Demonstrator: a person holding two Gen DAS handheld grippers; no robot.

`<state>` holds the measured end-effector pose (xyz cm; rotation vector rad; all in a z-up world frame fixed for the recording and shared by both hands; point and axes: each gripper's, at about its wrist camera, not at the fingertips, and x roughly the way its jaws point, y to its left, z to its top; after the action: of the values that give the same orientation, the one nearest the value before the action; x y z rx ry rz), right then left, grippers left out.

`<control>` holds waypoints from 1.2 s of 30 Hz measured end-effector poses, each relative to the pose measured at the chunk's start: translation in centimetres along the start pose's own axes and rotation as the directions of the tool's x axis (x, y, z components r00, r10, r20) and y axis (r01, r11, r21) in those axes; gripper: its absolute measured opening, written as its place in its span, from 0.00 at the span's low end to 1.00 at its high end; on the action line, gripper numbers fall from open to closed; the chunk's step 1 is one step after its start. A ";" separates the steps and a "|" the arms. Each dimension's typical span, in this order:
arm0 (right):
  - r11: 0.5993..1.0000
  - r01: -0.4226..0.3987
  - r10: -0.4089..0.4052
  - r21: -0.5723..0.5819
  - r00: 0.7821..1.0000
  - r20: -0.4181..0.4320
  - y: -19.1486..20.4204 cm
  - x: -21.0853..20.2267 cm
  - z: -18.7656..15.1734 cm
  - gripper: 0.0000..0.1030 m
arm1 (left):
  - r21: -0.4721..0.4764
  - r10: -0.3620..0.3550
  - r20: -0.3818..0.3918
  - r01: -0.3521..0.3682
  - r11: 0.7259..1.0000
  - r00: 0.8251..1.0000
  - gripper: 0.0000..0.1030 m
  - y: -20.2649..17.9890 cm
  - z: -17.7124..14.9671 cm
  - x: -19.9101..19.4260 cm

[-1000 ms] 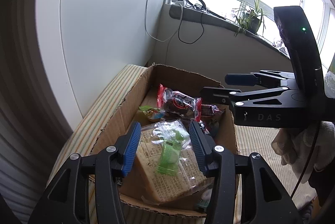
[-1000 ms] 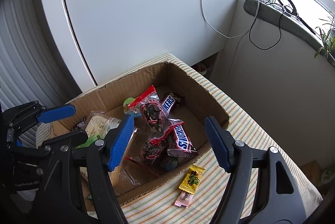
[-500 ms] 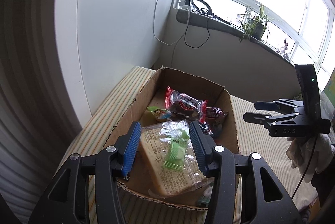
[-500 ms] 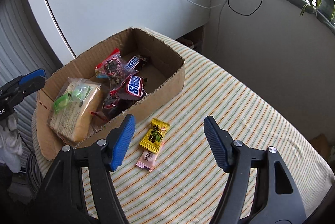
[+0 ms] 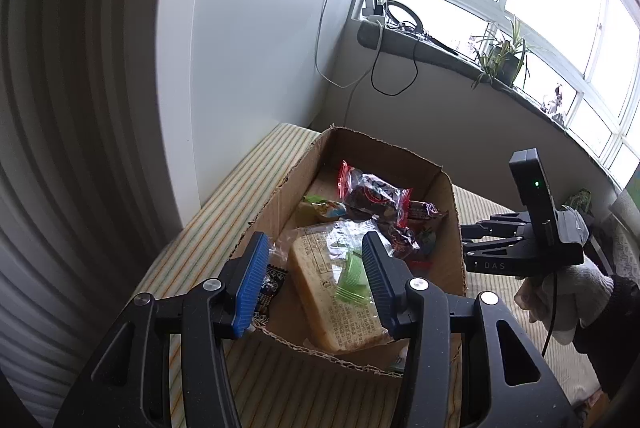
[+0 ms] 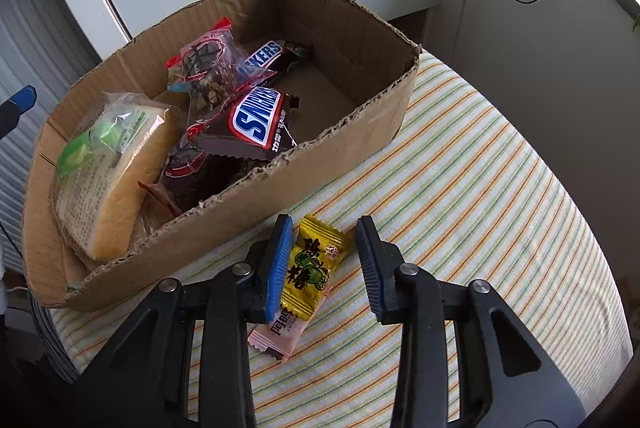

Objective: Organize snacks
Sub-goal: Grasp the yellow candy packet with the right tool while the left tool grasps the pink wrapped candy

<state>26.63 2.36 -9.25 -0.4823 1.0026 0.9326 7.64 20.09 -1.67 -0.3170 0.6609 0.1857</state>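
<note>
The right gripper [image 6: 322, 264] is closing around a yellow candy [image 6: 314, 264] that lies on the striped table [image 6: 460, 188] just outside the box [image 6: 248, 224]; the right pad is not yet touching it. A pink candy [image 6: 280, 334] lies under it. The left gripper [image 5: 312, 280] hangs half open and empty over the box's near end, above wrapped bread [image 5: 332, 292]. Farther in lie Snickers bars [image 6: 258, 114].

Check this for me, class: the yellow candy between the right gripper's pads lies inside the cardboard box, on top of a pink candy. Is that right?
Not quite. The yellow candy lies outside the box, on the striped cloth, as the right wrist view shows. It is between the closing right gripper pads, and it overlaps the pink candy.
</note>
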 end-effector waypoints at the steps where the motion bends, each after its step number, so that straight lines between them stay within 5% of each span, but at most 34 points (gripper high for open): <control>1: 1.000 0.001 -0.001 -0.008 1.000 -0.003 0.2 -0.1 -0.2 0.34 | -0.002 0.000 0.001 0.000 1.000 1.000 0.46 0.0 0.0 -0.1; 18: 0.999 0.043 -0.043 0.027 0.999 0.006 -1.4 -3.6 -6.7 0.25 | 0.050 -0.072 -0.004 0.072 0.996 0.997 0.46 -5.0 -1.3 -1.2; 28: 0.998 0.051 -0.052 0.044 0.998 0.021 -4.2 -5.4 -10.2 0.25 | 0.172 -0.223 -0.155 0.248 0.953 0.962 0.46 -13.9 -5.0 1.8; 36: 0.997 0.059 -0.061 0.051 0.998 0.034 -7.8 -6.1 -11.2 0.25 | 0.125 -0.188 -0.269 0.227 0.966 0.945 0.46 -16.7 -6.9 6.7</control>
<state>26.34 -12.57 -9.82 -0.4500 0.9723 0.8578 13.37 2.48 -7.19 -0.2611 0.8862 -0.1116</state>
